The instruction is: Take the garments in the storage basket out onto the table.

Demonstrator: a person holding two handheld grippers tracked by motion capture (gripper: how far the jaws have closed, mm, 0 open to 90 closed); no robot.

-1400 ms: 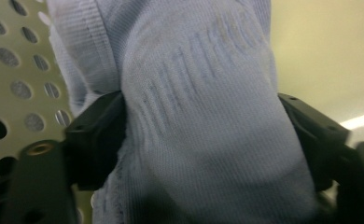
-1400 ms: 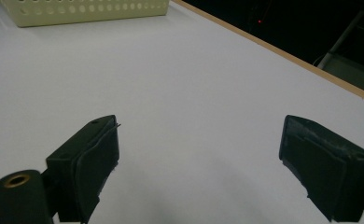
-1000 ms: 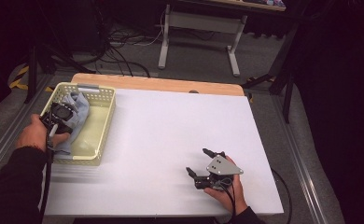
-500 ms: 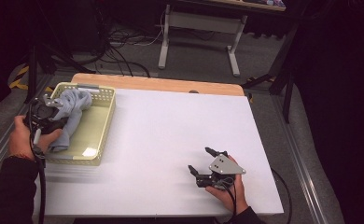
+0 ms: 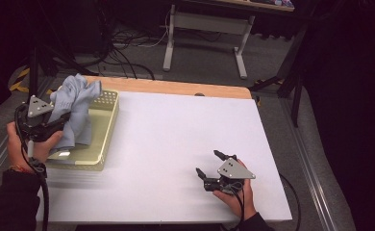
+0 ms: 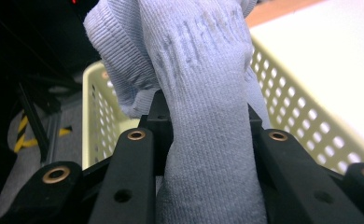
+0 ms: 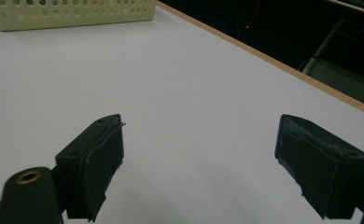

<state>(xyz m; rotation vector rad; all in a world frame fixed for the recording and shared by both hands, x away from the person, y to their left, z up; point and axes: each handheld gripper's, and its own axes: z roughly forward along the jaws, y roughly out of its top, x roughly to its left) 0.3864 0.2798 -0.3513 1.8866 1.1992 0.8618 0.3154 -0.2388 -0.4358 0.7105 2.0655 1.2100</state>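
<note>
The left tool [image 5: 56,126] is gripping a pale blue cloth [image 5: 75,108] (bunched and hanging) just above the yellow basket [image 5: 106,130]. The right tool [image 5: 209,166] is resting on the desk [image 5: 176,130], well apart from the basket, its jaws gaping wide and holding nothing.

In the left gripper view the pale blue cloth [image 6: 203,121] covers the left gripper's [image 6: 208,140] fingertips, and its lower end runs off the bottom edge. The yellow basket [image 6: 311,135] behind the cloth is cut at the right edge. From above, the cloth hides much of the basket's floor.
</note>
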